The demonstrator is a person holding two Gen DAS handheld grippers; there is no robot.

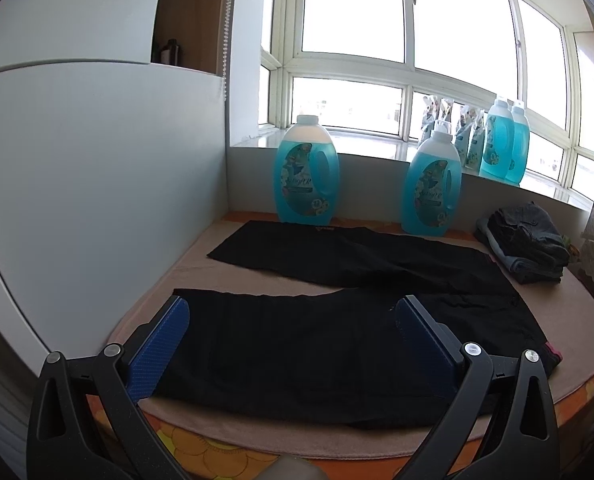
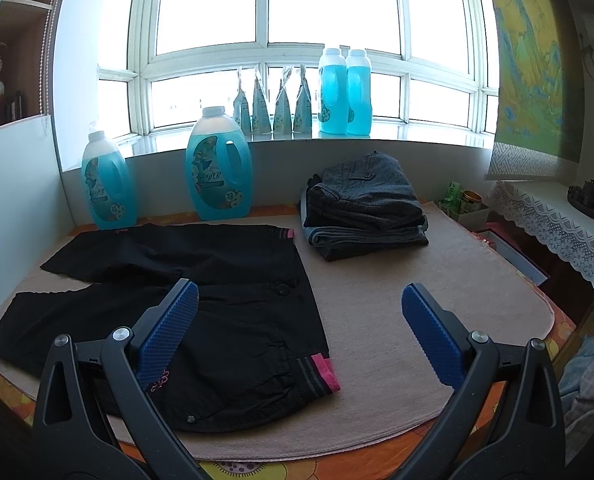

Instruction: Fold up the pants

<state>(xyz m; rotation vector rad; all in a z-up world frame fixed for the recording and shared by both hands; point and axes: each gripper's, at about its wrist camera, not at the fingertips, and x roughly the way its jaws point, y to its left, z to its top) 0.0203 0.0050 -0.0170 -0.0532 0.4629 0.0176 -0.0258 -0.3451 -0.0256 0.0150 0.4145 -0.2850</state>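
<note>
Noting both claws released: left gripper point(image 1: 293, 322) and right gripper point(image 2: 299, 306) above black pants point(image 2: 233, 312); we risk pinching beige mat point(image 2: 397, 280) underneath too.

One pair of black pants point(image 2: 169, 280), four blue bottles point(image 2: 219, 168), four pouches point(image 2: 281, 108), one stack of folded clothes point(image 2: 365, 208), two claws point(image 2: 299, 332).
</note>
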